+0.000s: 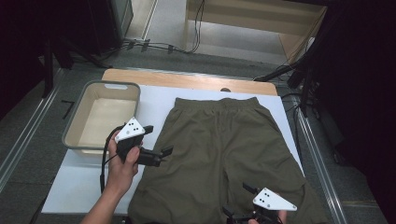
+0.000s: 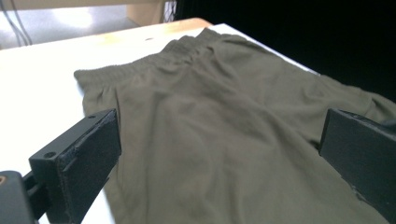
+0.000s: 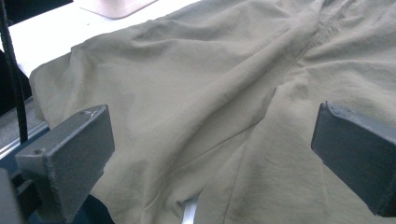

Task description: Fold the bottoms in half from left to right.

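Right tool hovers over the near hem of the olive shorts, jaws spread wide w/ nothing between them. Left tool sits at the shorts' left edge, also wide open & empty. Shorts lie flat on the white surface, waistband at the far side. Fabric looks thin, soft, light, prob. slippery, so pinch hem corners or waistband, not mid-panel. Farther left: empty grey bin.

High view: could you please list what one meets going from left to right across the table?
Grey tub → left hand-held gripper → olive shorts → right hand-held gripper, which sits low over the right side of the shorts.
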`<state>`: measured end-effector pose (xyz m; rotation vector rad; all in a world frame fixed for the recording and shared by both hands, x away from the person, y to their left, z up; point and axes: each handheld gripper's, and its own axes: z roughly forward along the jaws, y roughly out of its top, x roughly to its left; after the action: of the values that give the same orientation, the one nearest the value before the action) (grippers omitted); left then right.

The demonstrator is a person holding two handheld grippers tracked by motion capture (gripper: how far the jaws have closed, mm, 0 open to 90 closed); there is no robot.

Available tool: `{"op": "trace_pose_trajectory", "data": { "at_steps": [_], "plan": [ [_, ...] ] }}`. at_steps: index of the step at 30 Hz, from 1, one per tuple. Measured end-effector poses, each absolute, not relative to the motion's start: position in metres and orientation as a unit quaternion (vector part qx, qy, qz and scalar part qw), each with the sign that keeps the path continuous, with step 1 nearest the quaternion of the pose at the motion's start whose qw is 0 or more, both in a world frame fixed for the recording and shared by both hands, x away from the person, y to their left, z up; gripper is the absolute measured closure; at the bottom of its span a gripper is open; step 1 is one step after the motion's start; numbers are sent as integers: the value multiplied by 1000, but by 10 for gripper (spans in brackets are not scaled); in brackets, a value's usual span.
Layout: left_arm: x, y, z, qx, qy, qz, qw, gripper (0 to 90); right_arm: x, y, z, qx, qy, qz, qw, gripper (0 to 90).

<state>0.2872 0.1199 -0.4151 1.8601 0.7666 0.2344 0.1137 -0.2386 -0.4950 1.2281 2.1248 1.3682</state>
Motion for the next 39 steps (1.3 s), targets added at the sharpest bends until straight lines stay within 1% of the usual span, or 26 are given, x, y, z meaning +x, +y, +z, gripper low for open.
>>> {"op": "trace_pose_trajectory", "data": {
  "at_steps": [5,7,11,18,23,26,31,33,35,39],
  "plan": [
    [307,112,-414,781,318,91,530,0,113,-242,-493,429,741,489,166,0],
    [316,109,-415,780,318,80,533,0,113,-244,-493,431,738,492,167,0],
    [329,100,-415,787,314,86,524,0,112,-245,-493,430,737,494,169,0],
    [359,83,-420,795,314,74,514,0,112,-247,-492,427,735,500,166,0],
    [383,73,-429,797,326,71,503,0,112,-248,-492,424,735,503,165,0],
    [397,67,-434,800,334,67,494,6,110,-247,-491,417,738,500,174,0],
    [416,61,-441,800,348,68,484,8,109,-247,-492,416,739,502,169,0],
    [423,59,-443,798,360,72,479,40,108,-249,-492,416,738,504,168,0],
    [429,59,-445,792,378,85,472,124,107,-251,-491,419,735,506,168,0],
    [442,60,-450,786,401,89,462,196,106,-253,-491,420,733,508,166,0]
  ]
}}
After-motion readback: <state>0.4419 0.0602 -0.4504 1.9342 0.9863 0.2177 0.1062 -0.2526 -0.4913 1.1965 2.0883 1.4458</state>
